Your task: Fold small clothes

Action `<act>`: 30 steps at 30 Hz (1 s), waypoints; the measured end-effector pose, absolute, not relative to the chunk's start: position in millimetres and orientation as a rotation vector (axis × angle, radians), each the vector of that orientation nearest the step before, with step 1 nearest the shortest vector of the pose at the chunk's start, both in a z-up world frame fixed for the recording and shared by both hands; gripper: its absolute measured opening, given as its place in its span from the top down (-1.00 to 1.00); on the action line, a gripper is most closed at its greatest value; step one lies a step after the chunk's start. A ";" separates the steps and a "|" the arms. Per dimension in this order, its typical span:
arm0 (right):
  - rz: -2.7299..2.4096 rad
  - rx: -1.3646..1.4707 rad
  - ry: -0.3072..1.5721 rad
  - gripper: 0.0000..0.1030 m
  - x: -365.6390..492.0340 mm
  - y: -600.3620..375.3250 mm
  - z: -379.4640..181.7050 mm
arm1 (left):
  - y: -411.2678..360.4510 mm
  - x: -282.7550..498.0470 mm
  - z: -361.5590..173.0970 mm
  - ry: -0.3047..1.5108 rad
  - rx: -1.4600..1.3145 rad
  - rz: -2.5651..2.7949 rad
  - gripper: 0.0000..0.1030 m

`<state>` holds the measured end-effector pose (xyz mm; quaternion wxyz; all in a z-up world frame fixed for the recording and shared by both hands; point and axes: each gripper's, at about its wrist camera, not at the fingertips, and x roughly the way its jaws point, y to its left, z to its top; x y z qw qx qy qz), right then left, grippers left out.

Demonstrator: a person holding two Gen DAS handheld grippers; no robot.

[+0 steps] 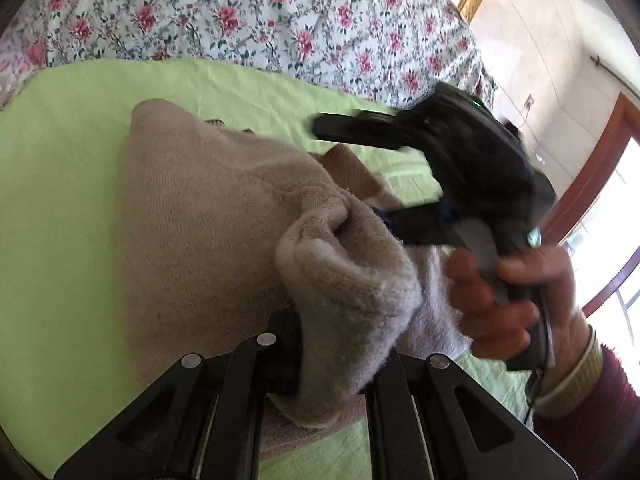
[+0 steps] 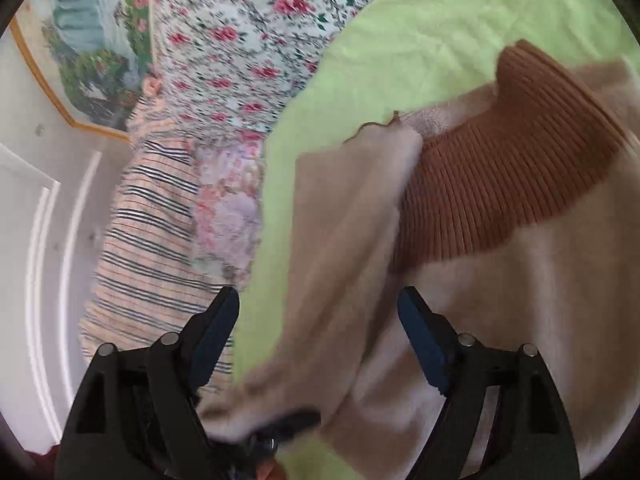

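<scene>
We clamp left fingers (image 1: 296, 344) on beige sweater (image 1: 200, 216) fold; right fingers (image 2: 320, 320) apart. Risk: fold slips, sweater bunches.

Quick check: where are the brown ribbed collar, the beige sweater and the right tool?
brown ribbed collar (image 2: 508, 176): right wrist view, middle of the ribbing.
beige sweater (image 1: 200, 216): left wrist view, flat knit body.
right tool (image 1: 360, 176): left wrist view, midway between its open fingertips.

the left wrist view looks close along its tongs (image 1: 332, 356) over the beige sweater (image 1: 208, 216) toward the floral quilt (image 1: 248, 16). the right wrist view looks close down on the same sweater (image 2: 500, 300) and green sheet (image 2: 420, 52).
</scene>
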<state>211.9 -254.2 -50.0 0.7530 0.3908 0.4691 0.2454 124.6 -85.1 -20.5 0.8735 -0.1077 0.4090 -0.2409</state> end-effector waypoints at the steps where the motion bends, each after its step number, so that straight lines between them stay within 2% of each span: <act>1: 0.520 0.835 1.034 -0.38 218.9 -250.4 -52.6 | -87.6 124.7 -20.8 0.853 -0.215 -0.504 0.88; 2: 0.500 0.816 1.040 0.29 224.9 -246.7 -54.3 | -89.2 124.7 -20.7 0.854 -0.202 -0.502 0.88; 3: 0.490 0.802 1.051 0.58 229.8 -246.2 -55.8 | -90.6 125.2 -19.8 0.855 -0.189 -0.499 0.88; 4: 0.484 0.788 1.052 0.64 233.3 -244.6 -53.4 | -91.2 124.4 -18.2 0.854 -0.178 -0.500 0.88; 12: 0.451 0.551 0.900 0.68 204.5 -284.6 21.6 | -135.2 127.7 18.8 0.812 -0.195 -0.625 0.87; 18: 0.240 0.386 1.011 0.69 184.7 -330.4 -12.4 | -200.6 143.8 -19.0 0.927 -0.219 -0.724 0.86; 23: 0.205 0.392 0.999 0.69 174.3 -355.1 -32.0 | -225.1 143.8 -38.2 0.968 -0.188 -0.729 0.86; 26: 0.201 0.373 0.987 0.69 175.9 -355.0 -36.9 | -225.2 142.6 -40.2 0.976 -0.176 -0.725 0.78; 28: 0.194 0.355 0.974 0.68 173.8 -354.3 -37.8 | -221.0 142.5 -38.4 0.999 -0.192 -0.742 0.57; 30: 0.173 0.345 0.960 0.63 169.5 -355.7 -38.1 | -211.7 137.4 -35.5 1.023 -0.212 -0.763 0.54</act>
